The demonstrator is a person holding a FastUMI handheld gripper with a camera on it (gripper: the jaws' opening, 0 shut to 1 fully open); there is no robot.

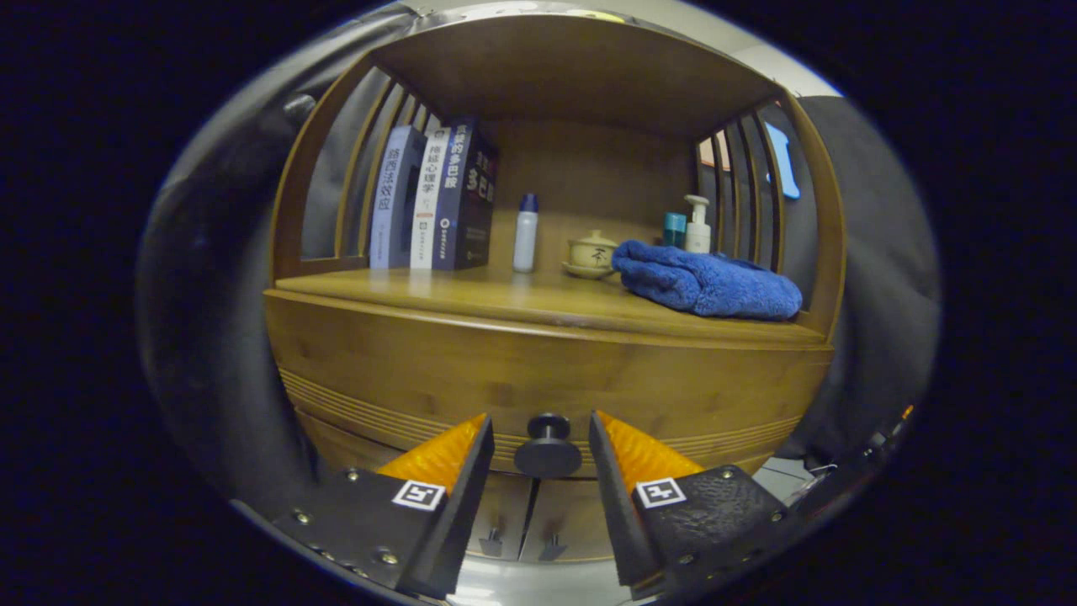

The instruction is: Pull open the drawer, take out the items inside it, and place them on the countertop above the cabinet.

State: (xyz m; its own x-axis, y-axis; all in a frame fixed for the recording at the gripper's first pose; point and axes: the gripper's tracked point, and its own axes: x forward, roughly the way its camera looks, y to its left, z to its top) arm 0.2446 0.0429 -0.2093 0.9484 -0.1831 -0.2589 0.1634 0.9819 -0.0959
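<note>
The jaws (541, 446) stand released, one on each side of the drawer's dark round knob (548, 450), not touching it. The wooden drawer (471, 379) front is shut. Beyond, the counter (505, 299) carries books (433, 198), bottles and a blue towel (707, 282).

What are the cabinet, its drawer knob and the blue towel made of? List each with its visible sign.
Cabinet: wood with a warm semi-gloss finish; grain and soft sheen show.
Drawer knob, between the open gripper's fingers, untouched: dark and smooth, probably metal or painted wood; the look leaves it open.
Blue towel: fluffy fabric, likely terry or microfibre; fuzzy, folded pile.
</note>
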